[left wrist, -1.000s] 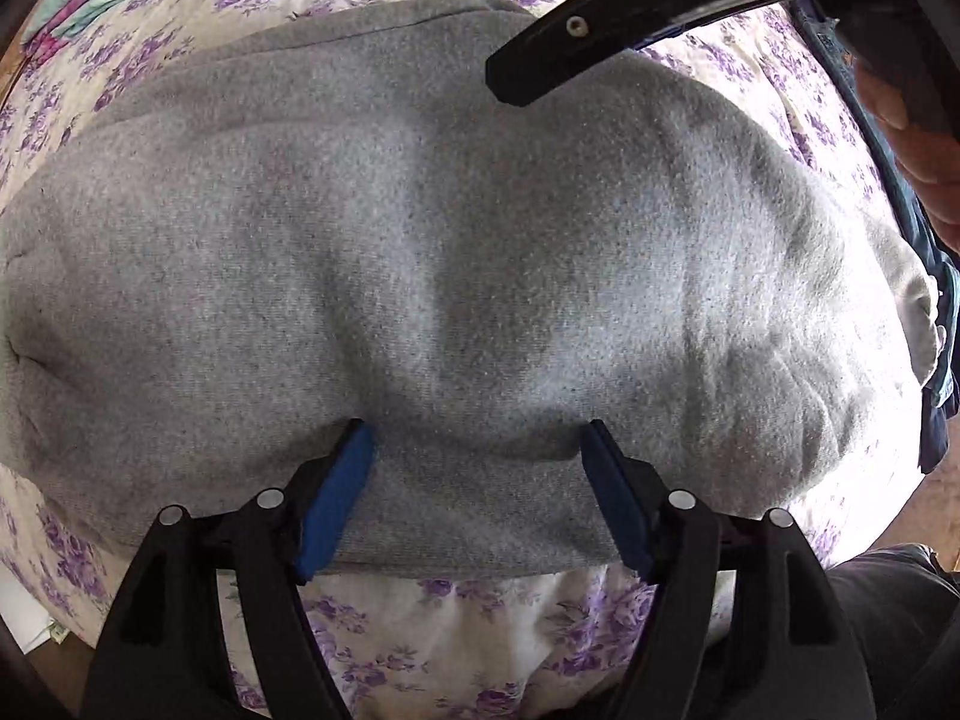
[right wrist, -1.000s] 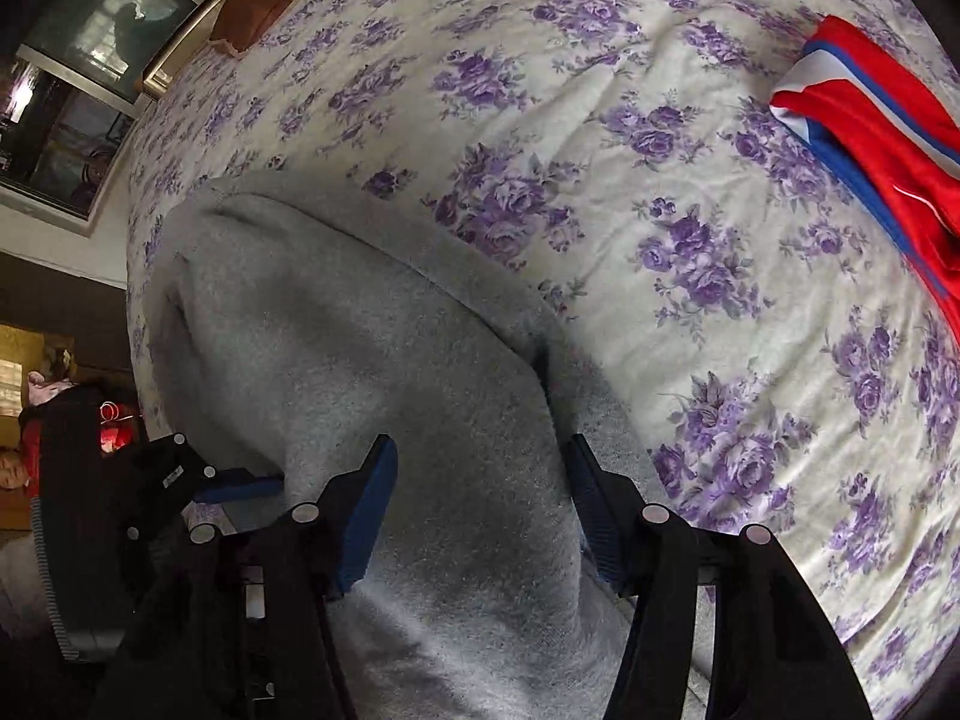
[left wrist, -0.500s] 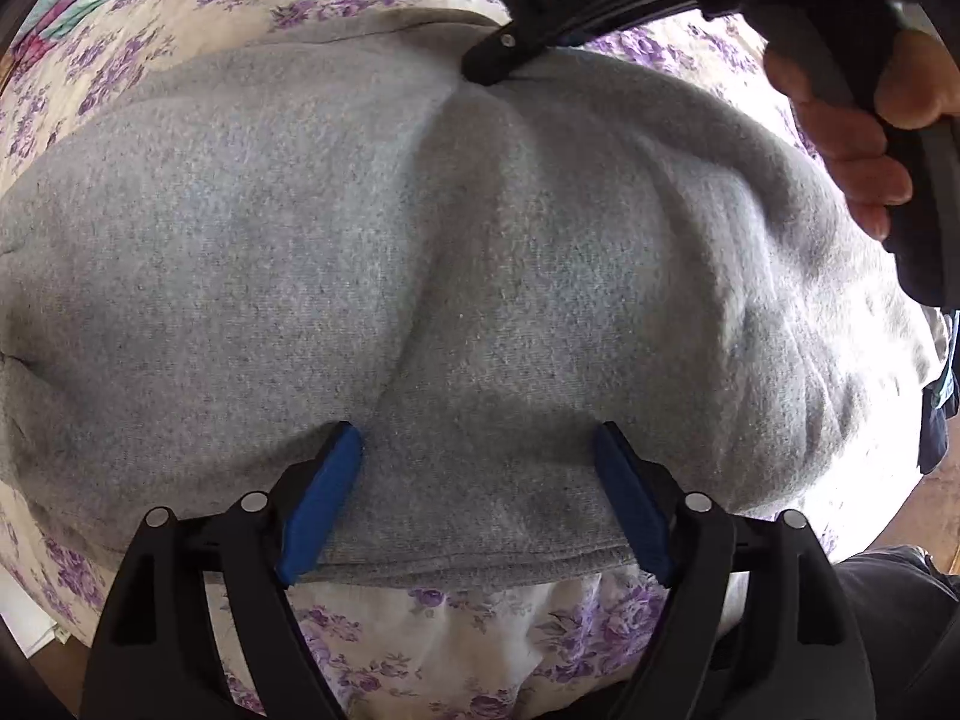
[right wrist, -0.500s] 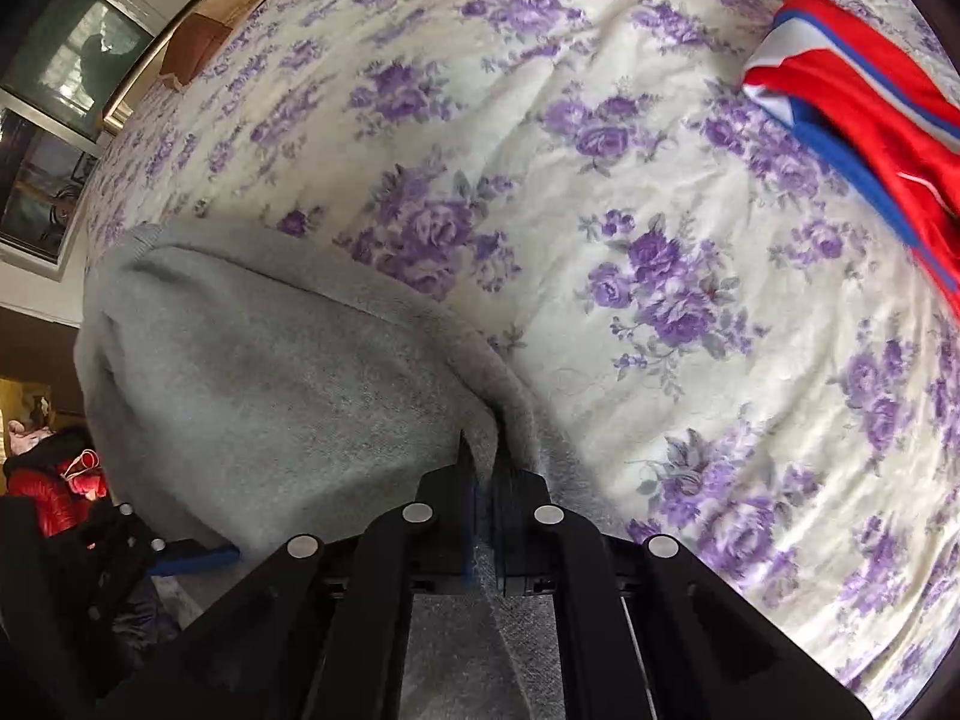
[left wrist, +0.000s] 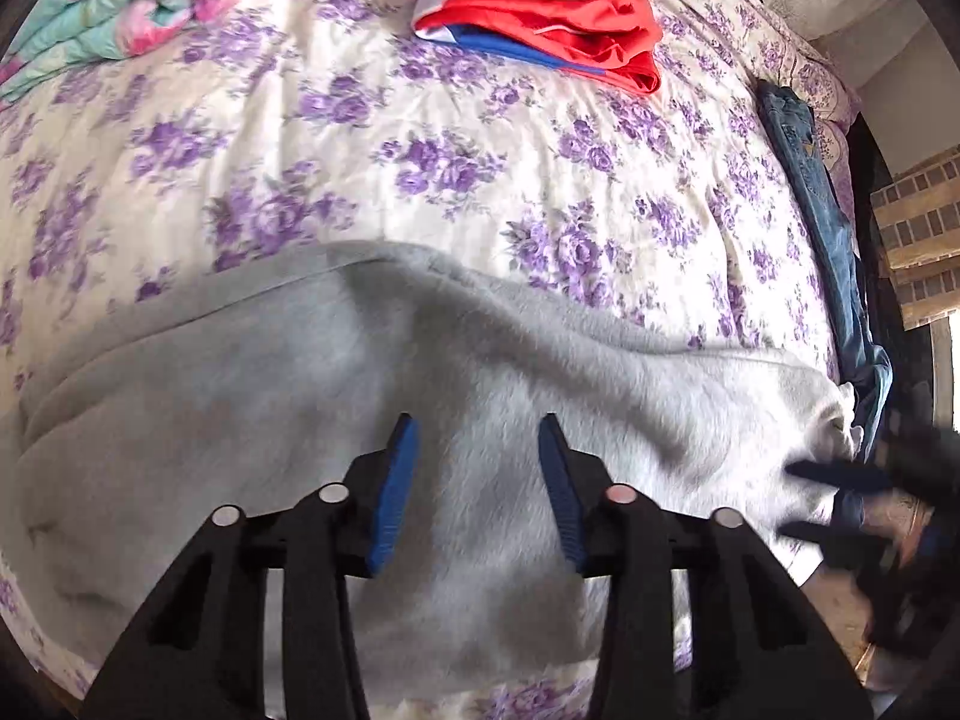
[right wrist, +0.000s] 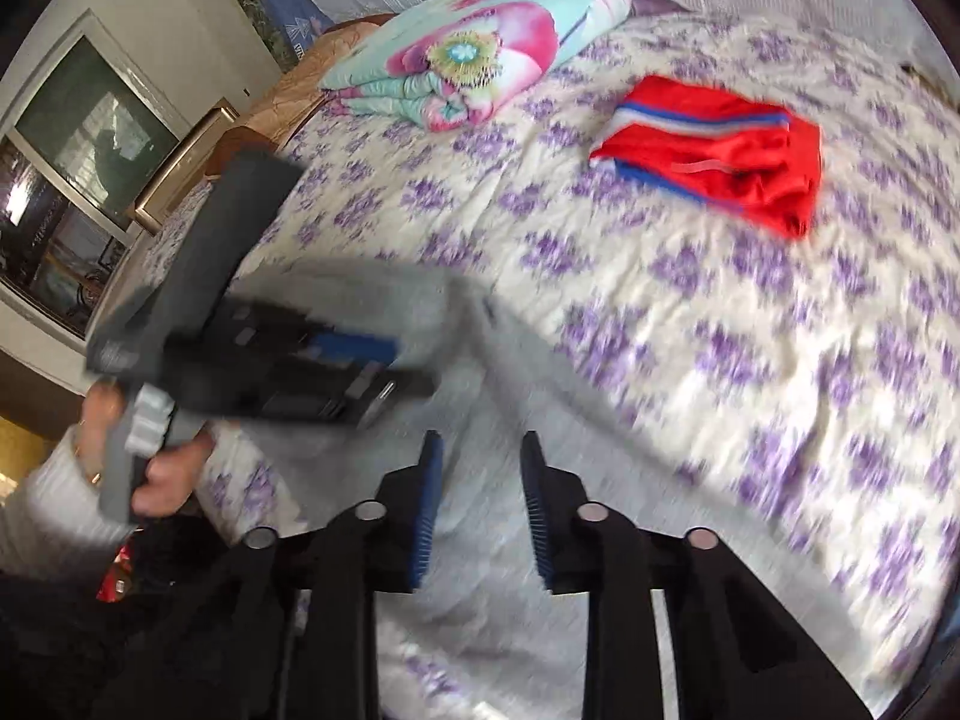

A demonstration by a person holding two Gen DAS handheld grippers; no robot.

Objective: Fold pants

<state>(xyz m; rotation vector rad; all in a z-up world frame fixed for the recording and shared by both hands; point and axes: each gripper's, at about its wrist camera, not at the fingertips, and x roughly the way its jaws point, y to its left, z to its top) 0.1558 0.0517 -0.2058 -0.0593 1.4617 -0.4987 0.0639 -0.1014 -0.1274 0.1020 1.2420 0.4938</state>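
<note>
Grey pants (left wrist: 468, 372), a folded, rumpled slab on floral bedspread (left wrist: 456, 138)

This is looking like a home bedroom — a bed (left wrist: 456, 138) is filling both views, wearing a cream cover printed with purple flowers. A folded floral quilt (right wrist: 480, 48) is lying near its far end, a red garment with blue and white stripes (right wrist: 720, 150) is resting on the cover, and a window (right wrist: 78, 168) is showing at the left — all household things.
</note>
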